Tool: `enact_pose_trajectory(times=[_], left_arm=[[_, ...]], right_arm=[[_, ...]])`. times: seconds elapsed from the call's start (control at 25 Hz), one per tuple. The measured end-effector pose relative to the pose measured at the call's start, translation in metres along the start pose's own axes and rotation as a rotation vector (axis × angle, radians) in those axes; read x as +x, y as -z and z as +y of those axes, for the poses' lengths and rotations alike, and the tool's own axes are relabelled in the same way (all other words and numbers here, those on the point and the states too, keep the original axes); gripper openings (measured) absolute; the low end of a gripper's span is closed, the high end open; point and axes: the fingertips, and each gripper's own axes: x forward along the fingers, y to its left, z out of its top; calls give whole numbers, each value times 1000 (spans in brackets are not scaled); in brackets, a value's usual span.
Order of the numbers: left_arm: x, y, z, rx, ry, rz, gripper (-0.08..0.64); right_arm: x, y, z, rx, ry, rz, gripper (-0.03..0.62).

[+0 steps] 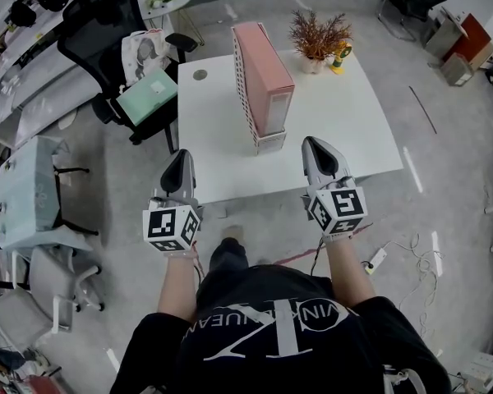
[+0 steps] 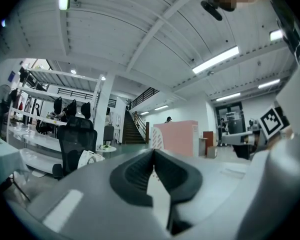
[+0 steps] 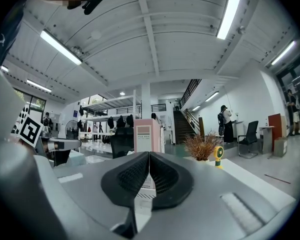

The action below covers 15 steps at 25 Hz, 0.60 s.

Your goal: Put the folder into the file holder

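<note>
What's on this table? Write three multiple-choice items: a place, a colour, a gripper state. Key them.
1. The plant stands: A on the chair; B on the white table; C on the floor.
2. The upright file box is: A green; B pink; C blue.
3. The right gripper is: A wide open; B shut on the box; C shut, empty.
Key: B, its pot sits at the table's far edge; B, its broad side shows pink; C, its pads meet, nothing between.

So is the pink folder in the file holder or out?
In: the pink folder stands upright inside the white perforated file holder, on the white table.
</note>
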Motion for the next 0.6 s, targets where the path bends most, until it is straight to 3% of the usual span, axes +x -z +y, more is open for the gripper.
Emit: enact_pose_trajectory(times=[0.6], left_arm=[[-22,-5,-19,26,-30,-13,0]], right_arm=[[-29,2,-6,19,-11,3,8]])
